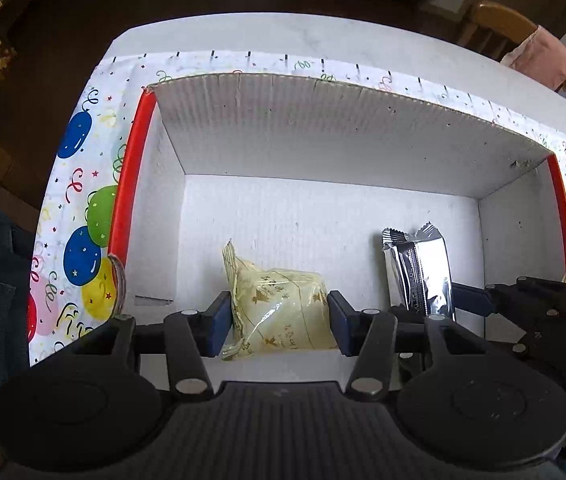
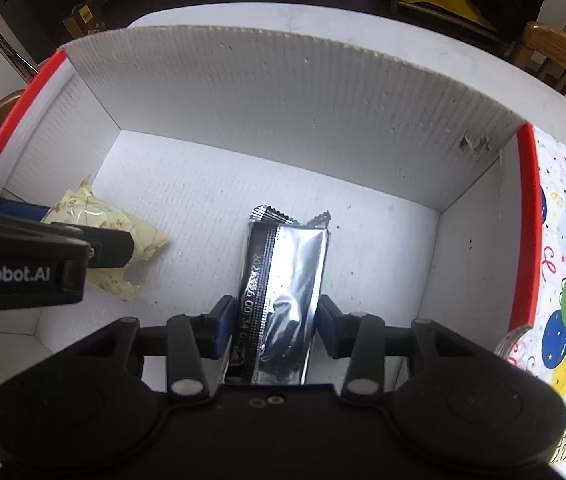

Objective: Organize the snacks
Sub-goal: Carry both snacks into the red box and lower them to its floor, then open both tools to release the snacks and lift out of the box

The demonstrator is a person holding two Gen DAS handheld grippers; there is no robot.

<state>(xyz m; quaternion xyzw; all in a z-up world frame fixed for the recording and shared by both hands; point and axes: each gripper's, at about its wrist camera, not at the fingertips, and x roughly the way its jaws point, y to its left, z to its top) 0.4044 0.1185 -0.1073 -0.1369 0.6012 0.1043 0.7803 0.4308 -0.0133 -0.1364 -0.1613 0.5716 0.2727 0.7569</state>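
Left gripper [image 1: 279, 322] clamps the yellow snack pack [image 1: 279, 312], right gripper [image 2: 271, 328] pinches the silver bar [image 2: 283, 276]; set both flat on the box [image 1: 323, 128] floor at lower frame, apart, before opening.

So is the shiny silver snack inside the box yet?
Inside: the silver snack is below the white box walls, in the right gripper.
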